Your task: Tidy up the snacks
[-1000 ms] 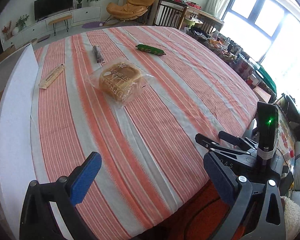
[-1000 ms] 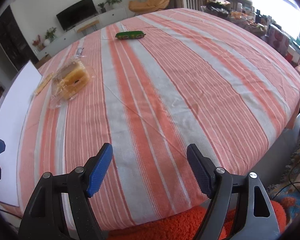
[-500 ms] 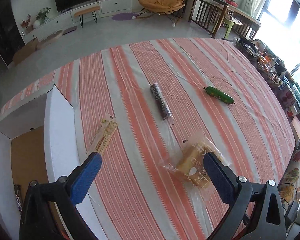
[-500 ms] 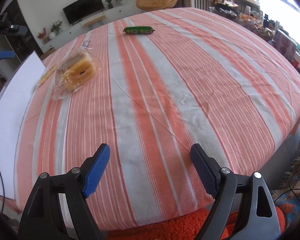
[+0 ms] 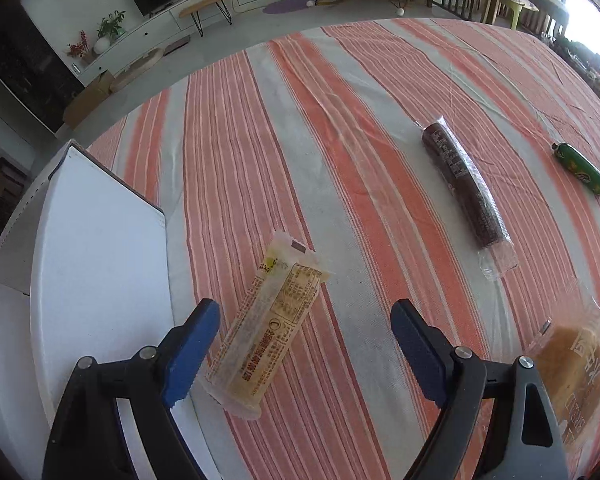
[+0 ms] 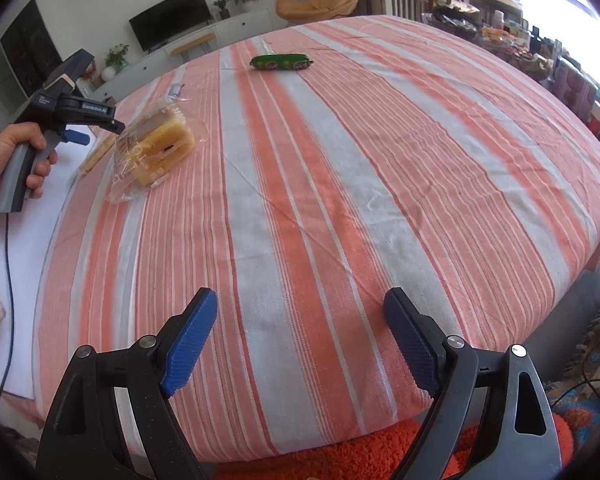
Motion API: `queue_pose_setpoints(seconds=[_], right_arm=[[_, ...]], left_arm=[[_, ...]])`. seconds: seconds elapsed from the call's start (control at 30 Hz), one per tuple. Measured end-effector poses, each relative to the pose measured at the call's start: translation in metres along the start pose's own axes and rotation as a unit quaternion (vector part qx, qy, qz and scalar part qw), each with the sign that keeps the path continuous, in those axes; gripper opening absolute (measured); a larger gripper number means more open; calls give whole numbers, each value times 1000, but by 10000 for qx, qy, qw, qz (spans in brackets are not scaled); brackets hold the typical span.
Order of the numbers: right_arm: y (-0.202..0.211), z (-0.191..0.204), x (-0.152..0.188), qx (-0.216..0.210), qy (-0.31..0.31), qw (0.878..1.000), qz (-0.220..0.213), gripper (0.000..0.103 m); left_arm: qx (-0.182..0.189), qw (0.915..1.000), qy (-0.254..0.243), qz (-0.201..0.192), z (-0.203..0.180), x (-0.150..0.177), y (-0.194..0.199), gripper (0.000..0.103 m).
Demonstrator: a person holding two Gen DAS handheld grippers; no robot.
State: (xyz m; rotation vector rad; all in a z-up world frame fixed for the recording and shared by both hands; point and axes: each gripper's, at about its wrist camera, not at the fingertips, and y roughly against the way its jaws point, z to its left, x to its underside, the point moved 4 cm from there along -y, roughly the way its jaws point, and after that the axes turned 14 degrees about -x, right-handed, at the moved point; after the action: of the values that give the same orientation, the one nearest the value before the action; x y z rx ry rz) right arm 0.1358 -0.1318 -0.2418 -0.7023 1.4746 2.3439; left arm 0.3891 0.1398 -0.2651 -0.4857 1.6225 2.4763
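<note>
A yellow snack bar (image 5: pixel 272 320) in a clear wrapper lies on the striped tablecloth (image 5: pixel 340 128), beside a white box flap. My left gripper (image 5: pixel 304 344) points down over it. Its jaws are closing with the bar between them, near the left pad (image 5: pixel 194 344), and neither pad presses on it. To the right lie a dark brown roll (image 5: pixel 464 188), a green sausage snack (image 5: pixel 580 170) and bagged bread (image 5: pixel 572 372). My right gripper (image 6: pixel 300 344) hovers at the table's near edge, its jaws opening with nothing between them. The green snack (image 6: pixel 281 62) and the bread (image 6: pixel 160 148) lie far ahead of it.
A white cardboard box (image 5: pixel 100 260) with raised flaps stands at the table's left edge. A hand (image 6: pixel 8 164) grips the left tool's handle, and a cable (image 6: pixel 8 288) trails from it. An orange rug (image 6: pixel 340 452) lies below the table's near edge.
My left gripper swung from the table's near edge to the left side and came down over the yellow bar, its jaws narrowing. My right gripper stayed put with its jaws a little wider.
</note>
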Motion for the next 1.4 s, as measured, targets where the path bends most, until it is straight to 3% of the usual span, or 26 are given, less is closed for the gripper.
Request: queue_pose_setpoints(seconds=[0.07,0.17,0.23,0.3,0.57,0.77,0.93,1.0,1.13,1.27,1.4], right_arm=[[1,-1,0,-50,-23,10000,-23,88],[1,-2,-1,-101,-38,9999,-43,88],[1,-2,-2,-103,-33,9999,-44,88],[0,-2,-2,-99,-31,9999,-41,88],[2,-5,-2,-223,-114,9996,-92,88],[2,-3,-1,-150,-61,9999,-48,88],[3,-4,0,-210,-102,9997,-80,88],[3,-4,0,-190,-92,9998,-71,88],[1,-1,1,-37,4,10000,2,88],[1,0,1,-8,24,10000,13,88],[1,0,2,-14,21,10000,11,88]], left_arm=[[144,9996,165,160,6,3,-12,88],[466,9969,562,291,16,10,-15,76],[541,9946,827,303,23,17,-11,43],[463,9941,922,327,26,25,-8,29],[414,9926,1138,126,19,88,40,29],[939,9900,1048,-45,-21,169,95,29],[1158,9869,1105,-217,-39,218,114,30],[1126,9871,1096,-312,-40,224,112,36],[826,9888,1123,-538,-38,221,100,74],[486,9910,1003,-737,-37,219,91,82],[458,9887,1121,-881,-33,215,82,98]])
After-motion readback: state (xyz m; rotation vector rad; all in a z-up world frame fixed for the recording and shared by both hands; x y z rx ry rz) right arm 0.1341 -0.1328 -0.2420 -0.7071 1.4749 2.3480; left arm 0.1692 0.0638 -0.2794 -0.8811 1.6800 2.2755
